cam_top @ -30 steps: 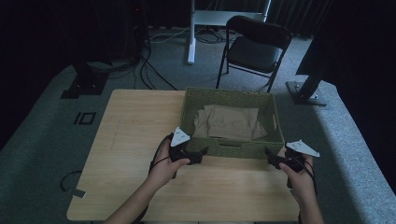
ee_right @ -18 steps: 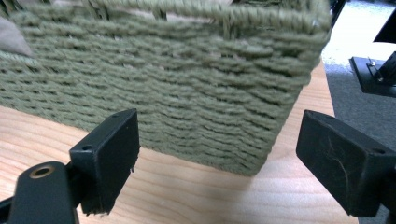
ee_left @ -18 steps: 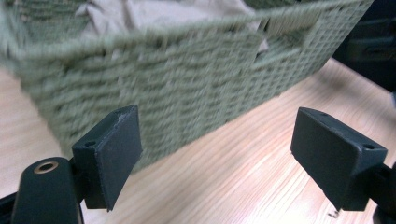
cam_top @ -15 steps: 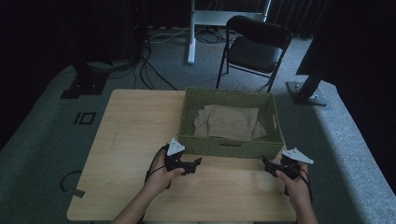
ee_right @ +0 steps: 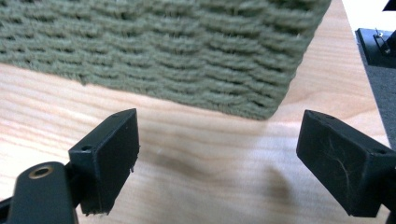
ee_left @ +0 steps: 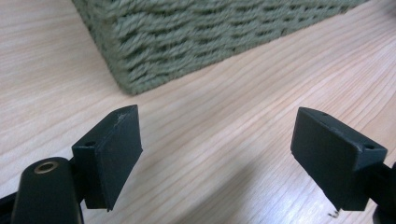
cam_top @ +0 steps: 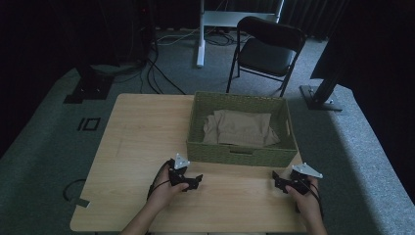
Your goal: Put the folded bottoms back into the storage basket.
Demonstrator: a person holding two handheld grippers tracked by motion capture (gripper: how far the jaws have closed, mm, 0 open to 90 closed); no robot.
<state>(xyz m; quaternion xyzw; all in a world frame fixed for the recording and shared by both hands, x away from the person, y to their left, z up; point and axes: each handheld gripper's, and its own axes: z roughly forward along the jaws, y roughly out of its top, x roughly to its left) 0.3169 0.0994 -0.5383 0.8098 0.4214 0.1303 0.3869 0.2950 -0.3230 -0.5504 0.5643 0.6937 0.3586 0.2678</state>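
Both my tongs, left and right, gape empty just before the green woven basket on the pale wooden tabletop.

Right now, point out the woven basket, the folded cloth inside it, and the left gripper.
woven basket (cam_top: 242,154), high view, on its near front wall.
folded cloth (cam_top: 242,128), high view, on the middle of the tan fabric.
left gripper (ee_left: 215,156), left gripper view, midway between its two open black jaws.
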